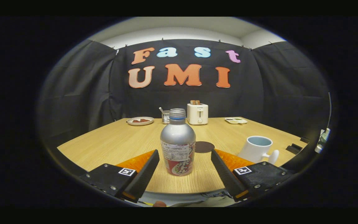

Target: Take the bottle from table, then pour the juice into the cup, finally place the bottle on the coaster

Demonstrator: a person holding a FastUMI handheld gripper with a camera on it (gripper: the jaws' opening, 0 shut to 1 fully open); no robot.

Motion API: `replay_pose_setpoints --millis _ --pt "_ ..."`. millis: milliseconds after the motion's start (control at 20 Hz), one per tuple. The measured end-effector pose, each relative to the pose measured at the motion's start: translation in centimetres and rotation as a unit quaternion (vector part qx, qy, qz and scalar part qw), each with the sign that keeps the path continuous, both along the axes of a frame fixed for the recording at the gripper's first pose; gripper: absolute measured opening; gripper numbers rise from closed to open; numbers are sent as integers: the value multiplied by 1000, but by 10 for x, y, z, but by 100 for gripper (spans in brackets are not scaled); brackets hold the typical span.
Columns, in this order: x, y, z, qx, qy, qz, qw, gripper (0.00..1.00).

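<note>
Your tongs (183, 161) are spread wide, and the bottle (178, 143) stands upright on the table (110, 141) in the gap between the fingers, touching neither one as far as you can see. So nothing is done yet: the grasp, the pour and the set-down are all left. The bottle seems to have its cap on.

The cup (256, 148) stands beyond your right finger, handle turned toward you. The dark round coaster (204, 147) lies just behind the bottle, between bottle and cup.

You have open tabletop on the left. At the far edge, well beyond the bottle, sit a plate (140, 120), a small jar (165, 116), a toaster (197, 114) and a tray (236, 120). The near table edge runs just under your fingers, so mind it as you close in.
</note>
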State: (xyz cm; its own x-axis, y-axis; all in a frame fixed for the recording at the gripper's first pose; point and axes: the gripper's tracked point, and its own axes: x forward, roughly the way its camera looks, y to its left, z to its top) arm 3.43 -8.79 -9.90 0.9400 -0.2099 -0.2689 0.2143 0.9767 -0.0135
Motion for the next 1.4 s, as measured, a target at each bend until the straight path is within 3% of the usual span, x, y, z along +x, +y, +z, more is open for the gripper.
replay_pose_setpoints --millis 850,1050,1300,1400 --pt "32 -6 -39 7 34 7 999 99" --pt "40 -5 -39 6 28 17 999 79" --pt "40 -3 -39 9 32 43 999 76" --pt "34 -18 -37 -7 30 21 999 72"
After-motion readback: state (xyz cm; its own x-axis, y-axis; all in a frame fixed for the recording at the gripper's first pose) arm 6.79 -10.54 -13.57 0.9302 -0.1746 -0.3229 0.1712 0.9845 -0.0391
